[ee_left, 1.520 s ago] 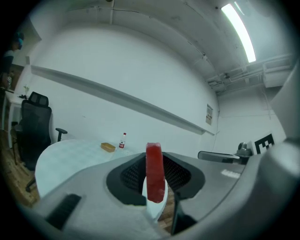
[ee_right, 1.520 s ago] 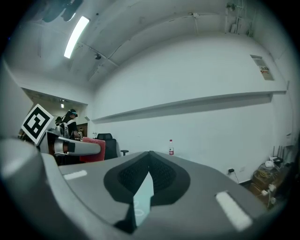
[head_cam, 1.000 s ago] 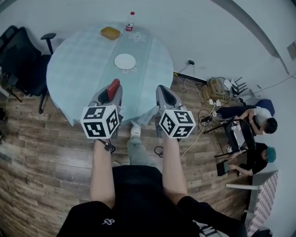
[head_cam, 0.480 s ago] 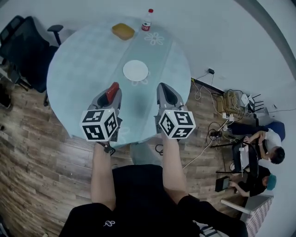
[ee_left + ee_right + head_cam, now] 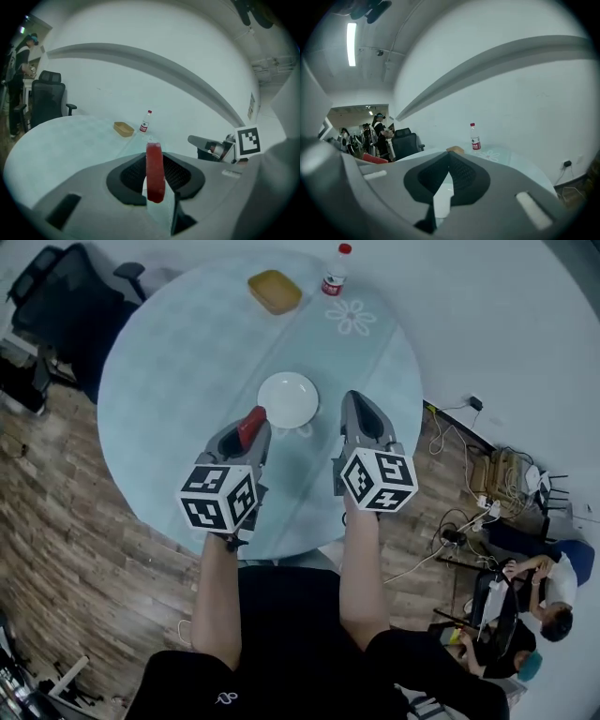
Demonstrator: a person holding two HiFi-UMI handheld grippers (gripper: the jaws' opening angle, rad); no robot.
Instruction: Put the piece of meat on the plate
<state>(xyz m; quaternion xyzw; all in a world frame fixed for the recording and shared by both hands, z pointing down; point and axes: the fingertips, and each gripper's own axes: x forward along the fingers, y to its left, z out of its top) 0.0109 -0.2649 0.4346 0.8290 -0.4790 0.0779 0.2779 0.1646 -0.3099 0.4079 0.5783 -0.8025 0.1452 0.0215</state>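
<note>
Red meat slab is pinched by the left gripper near the round white plate. The right gripper is pressed together.

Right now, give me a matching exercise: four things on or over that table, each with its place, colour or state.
Things:
1 meat
2 plate
3 bottle
4 dish

Descriptions:
A upright, red cap
B gripped in the left tool
C tan, left of the bottle in the head view
D white, round, bare

Pairs: 1-B, 2-D, 3-A, 4-C
</note>
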